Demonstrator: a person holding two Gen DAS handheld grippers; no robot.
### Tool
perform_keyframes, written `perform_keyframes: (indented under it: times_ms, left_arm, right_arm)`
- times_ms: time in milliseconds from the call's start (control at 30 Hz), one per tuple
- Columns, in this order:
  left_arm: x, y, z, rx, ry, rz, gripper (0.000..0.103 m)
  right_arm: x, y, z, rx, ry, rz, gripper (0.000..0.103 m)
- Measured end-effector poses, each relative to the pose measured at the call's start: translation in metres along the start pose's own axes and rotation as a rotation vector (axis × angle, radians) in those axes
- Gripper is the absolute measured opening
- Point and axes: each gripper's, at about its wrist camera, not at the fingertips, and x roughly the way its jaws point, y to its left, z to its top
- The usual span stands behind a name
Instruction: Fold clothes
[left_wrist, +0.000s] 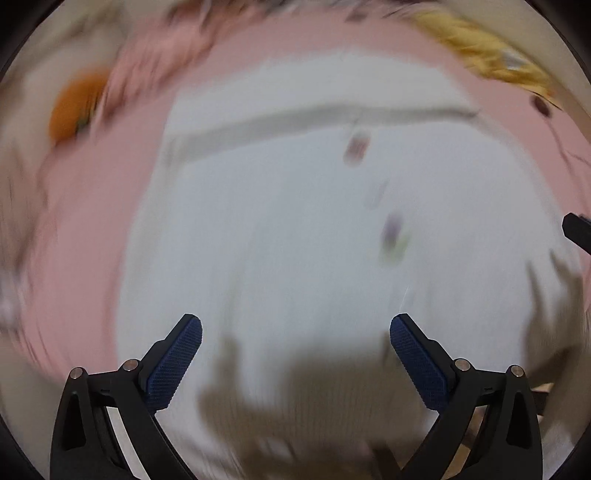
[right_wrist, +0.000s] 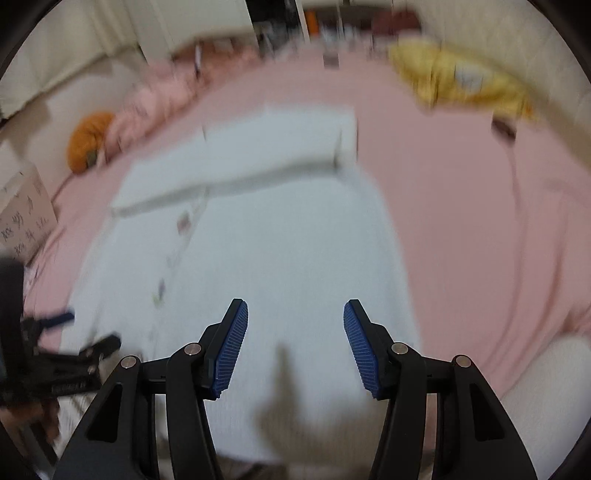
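A white garment (left_wrist: 288, 229) with small printed marks lies spread on a pink bedsheet (left_wrist: 81, 229), its far part folded over into a band (right_wrist: 236, 155). Both views are blurred. My left gripper (left_wrist: 295, 325) hangs above the garment's near part, jaws wide apart, with nothing between the blue pads (left_wrist: 177, 362). My right gripper (right_wrist: 295, 314) also hovers over the white garment (right_wrist: 280, 251), open and holding nothing. The left gripper (right_wrist: 74, 332) shows as a dark blur at the left edge of the right wrist view.
A yellow garment (right_wrist: 461, 81) lies crumpled at the far right of the pink sheet (right_wrist: 480, 221). An orange cushion (right_wrist: 88, 140) and a pink bundle (right_wrist: 159, 96) sit at the far left. A cardboard box (right_wrist: 26, 214) with writing stands at the left.
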Motion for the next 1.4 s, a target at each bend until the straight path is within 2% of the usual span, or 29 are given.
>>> perform_keyframes:
  times_ms: [167, 233, 367, 500, 633, 700, 933, 1033, 1100, 1167, 1300, 1400]
  left_arm:
    - [0.016, -0.106, 0.106, 0.388, -0.323, 0.192, 0.102]
    - [0.033, -0.149, 0.132, 0.531, -0.417, 0.246, 0.102]
    - [0.057, -0.211, 0.161, 0.79, -0.526, 0.318, 0.102]
    - [0.078, -0.245, 0.168, 0.909, -0.654, 0.394, 0.102]
    - [0.102, -0.266, 0.169, 1.049, -0.7, 0.47, 0.102]
    - [0.109, -0.272, 0.166, 1.107, -0.707, 0.478, 0.102]
    - [0.13, -0.283, 0.2, 1.122, -0.675, 0.461, 0.102]
    - [0.128, -0.287, 0.202, 1.128, -0.716, 0.523, 0.102]
    - [0.122, -0.283, 0.206, 1.08, -0.744, 0.584, 0.102]
    - [0.122, -0.275, 0.215, 1.026, -0.696, 0.607, 0.102]
    - [0.125, -0.282, 0.207, 1.082, -0.656, 0.527, 0.102]
    - [0.133, -0.296, 0.194, 1.167, -0.659, 0.527, 0.101]
  right_arm:
    - [-0.042, -0.029, 0.011, 0.086, -0.235, 0.022, 0.055]
    - [-0.052, -0.036, 0.011, 0.119, -0.269, 0.027, 0.056]
    - [-0.05, -0.058, 0.013, 0.188, -0.264, 0.064, 0.056]
    - [-0.041, -0.069, 0.012, 0.251, -0.21, 0.119, 0.056]
    - [-0.037, -0.072, 0.01, 0.284, -0.211, 0.153, 0.056]
    - [-0.032, -0.076, 0.011, 0.301, -0.199, 0.172, 0.056]
    - [-0.023, -0.088, 0.011, 0.376, -0.156, 0.219, 0.056]
    - [-0.025, -0.094, 0.01, 0.392, -0.154, 0.224, 0.056]
    - [-0.026, -0.096, 0.009, 0.397, -0.147, 0.229, 0.056]
    - [-0.027, -0.098, 0.008, 0.401, -0.139, 0.236, 0.056]
    - [-0.03, -0.1, 0.007, 0.404, -0.129, 0.245, 0.056]
    - [-0.031, -0.101, 0.007, 0.408, -0.13, 0.251, 0.056]
